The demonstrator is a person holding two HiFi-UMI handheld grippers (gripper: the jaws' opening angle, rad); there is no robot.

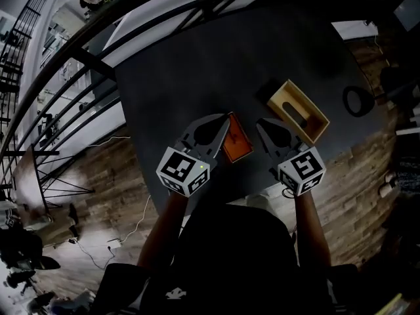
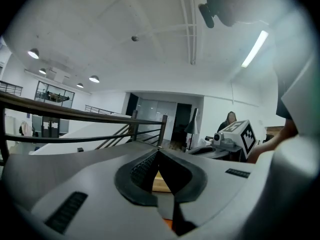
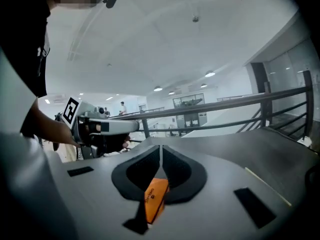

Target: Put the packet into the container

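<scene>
Both the left gripper and right gripper flanked the packet on the desk, fingers clenched empty; the open container stood beside the packet, ready to receive it.

Right gripper with its jaws closed, an orange packet below them

The two dark jaw pads meet tip to tip, and the orange packet shows through the opening behind the tips, lower down; whether it touches the jaws cannot be told. At the left a hand holds the left gripper with its marker cube. A dark railing crosses behind, under ceiling lights.
</scene>
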